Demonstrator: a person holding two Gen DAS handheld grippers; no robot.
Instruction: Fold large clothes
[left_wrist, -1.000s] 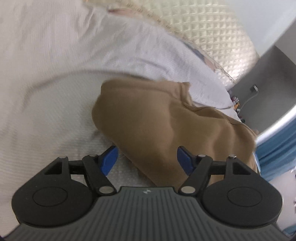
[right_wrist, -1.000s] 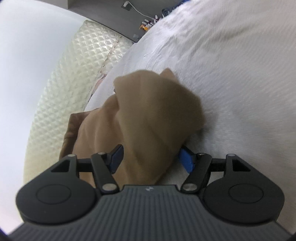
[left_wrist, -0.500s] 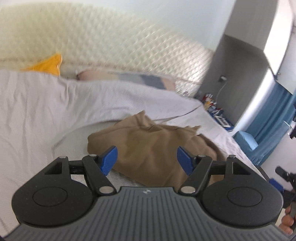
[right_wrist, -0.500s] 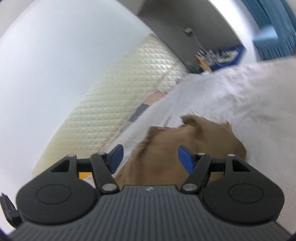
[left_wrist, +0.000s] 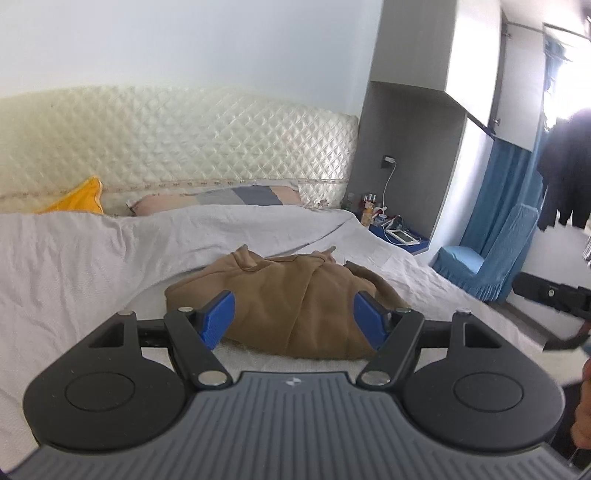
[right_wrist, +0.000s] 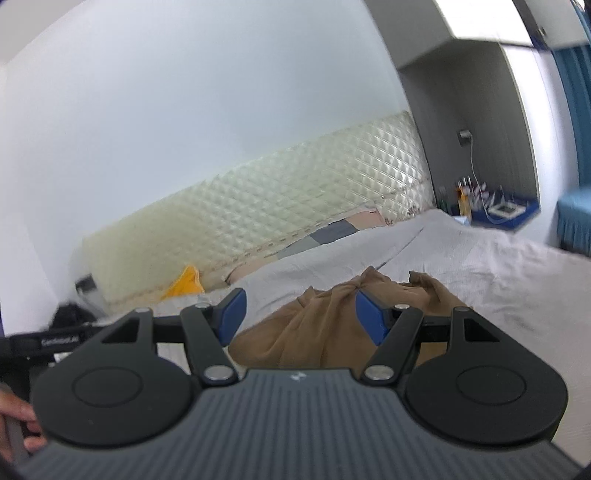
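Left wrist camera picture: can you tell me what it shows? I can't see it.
A brown garment lies bunched on a grey bedsheet, with the open left hand-held gripper held above it. Behind are pillows and a quilted cream headboard.

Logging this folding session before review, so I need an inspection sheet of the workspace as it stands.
Surface: bed under a wrinkled pale grey cover.
Job's things: brown garment lying bunched on the cover, in neither gripper.
Clutter: orange item and patchwork pillow by the headboard; small items on the blue bedside shelf.
Grippers: left gripper open, empty; right gripper open, empty.
Cables: white charger lead hanging from a wall socket.
Surroundings: blue chair, blue curtain.
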